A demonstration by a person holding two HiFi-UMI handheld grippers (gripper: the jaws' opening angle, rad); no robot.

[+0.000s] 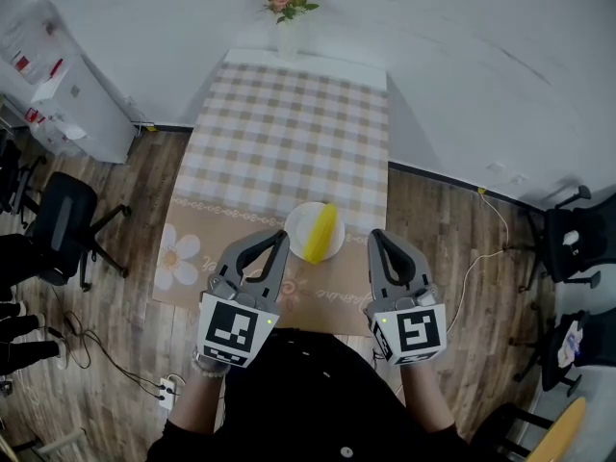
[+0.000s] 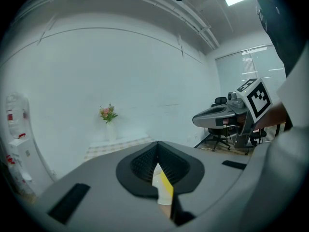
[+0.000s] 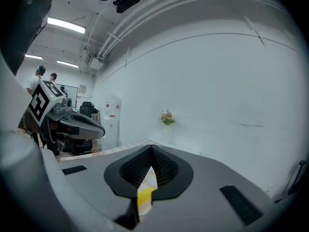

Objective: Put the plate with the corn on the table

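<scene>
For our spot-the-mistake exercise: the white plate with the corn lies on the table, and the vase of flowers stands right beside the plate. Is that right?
Not quite. The head view shows the vase of flowers at the far end of the table, by the wall, well apart from the plate. The rest holds.

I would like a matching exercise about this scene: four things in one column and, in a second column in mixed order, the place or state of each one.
Things:
1. corn
2. vase of flowers
3. left gripper
4. black office chair

Places or states:
A. at the far end of the table
B. on the wooden floor, left of the table
C. fingers closed together
D. lying on the white plate

Pairs: 1-D, 2-A, 3-C, 4-B
</scene>
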